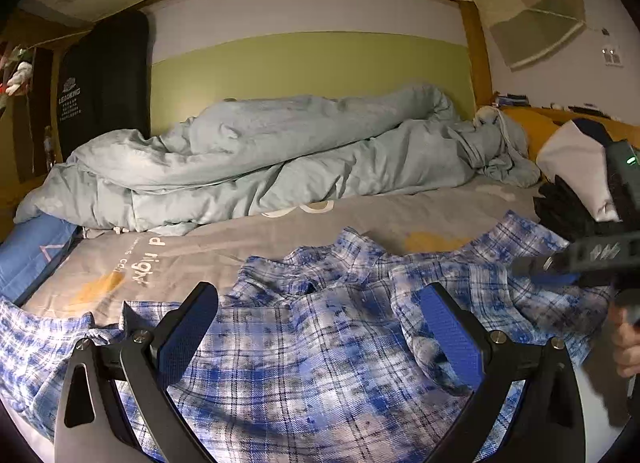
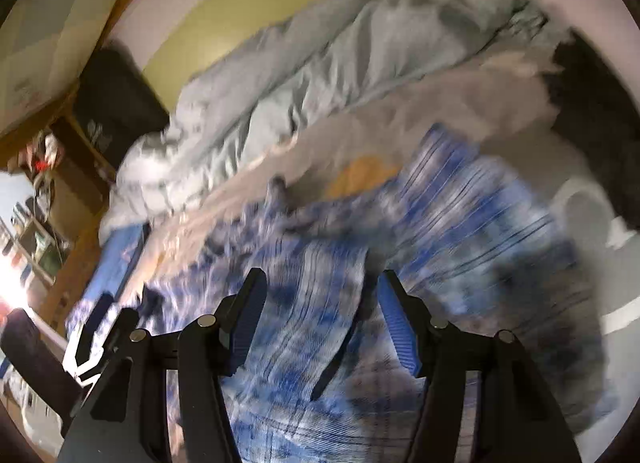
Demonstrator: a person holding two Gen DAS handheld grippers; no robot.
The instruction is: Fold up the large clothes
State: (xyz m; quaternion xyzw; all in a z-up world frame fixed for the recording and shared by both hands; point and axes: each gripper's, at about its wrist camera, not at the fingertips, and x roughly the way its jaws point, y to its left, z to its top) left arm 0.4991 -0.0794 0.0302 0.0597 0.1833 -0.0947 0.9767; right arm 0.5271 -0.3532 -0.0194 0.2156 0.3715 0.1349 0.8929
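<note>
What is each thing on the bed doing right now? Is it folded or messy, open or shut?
plaid shirt: spread out on the bed, rumpled, not folded
left gripper: open, over the shirt, holding nothing
right gripper: open, over the shirt; view blurred
light blue duvet: bunched up along the wall
grey bedsheet: lying flat under the shirt

Both grippers are held with jaws spread, nothing clamped between them.

The left gripper (image 1: 320, 323) is seen level, its two blue-padded fingers (image 1: 450, 337) set wide apart. The right gripper (image 2: 320, 319) is seen tilted and motion-blurred in its own view, jaws parted; in the left view it is seen at the right edge, gripped from below by a bare hand (image 1: 628, 347).
</note>
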